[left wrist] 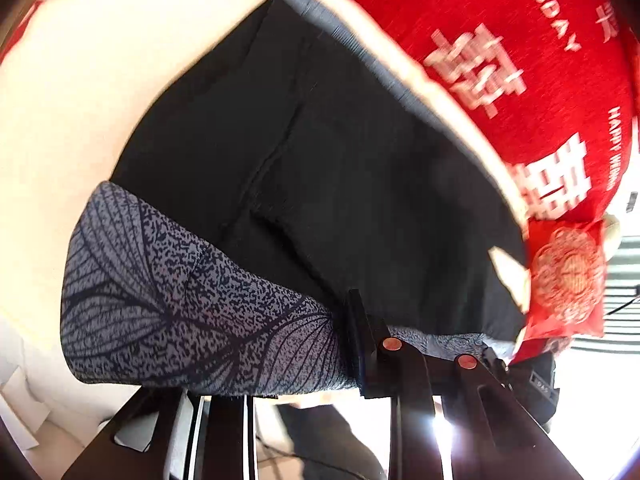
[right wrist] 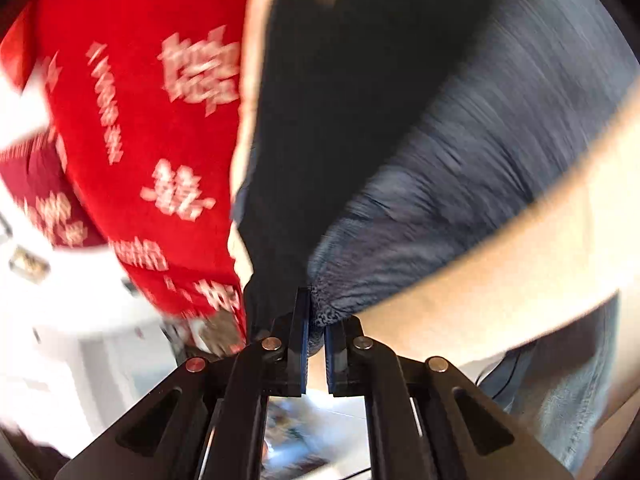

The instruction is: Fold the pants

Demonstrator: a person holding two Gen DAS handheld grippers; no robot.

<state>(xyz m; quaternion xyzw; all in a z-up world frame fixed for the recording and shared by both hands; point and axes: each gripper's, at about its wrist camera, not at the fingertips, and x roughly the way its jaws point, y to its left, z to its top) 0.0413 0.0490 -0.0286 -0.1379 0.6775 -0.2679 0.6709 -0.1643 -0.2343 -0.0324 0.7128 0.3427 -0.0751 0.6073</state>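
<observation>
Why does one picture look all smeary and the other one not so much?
Right wrist view: streaky motion blur smears the red cover and the pants; only the right gripper looks crisp. Left wrist view: sharper, the leaf print on the pants reads clearly, with slight blur on the cover's lettering and bright glare low down behind the left gripper. Both bend at the edges, fisheye style.

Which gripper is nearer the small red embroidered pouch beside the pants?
Left. The left gripper, shut on the pants, sits just beside the red pouch. In the right gripper's view, also shut on the pants, the pouch can't be clearly made out.
</observation>
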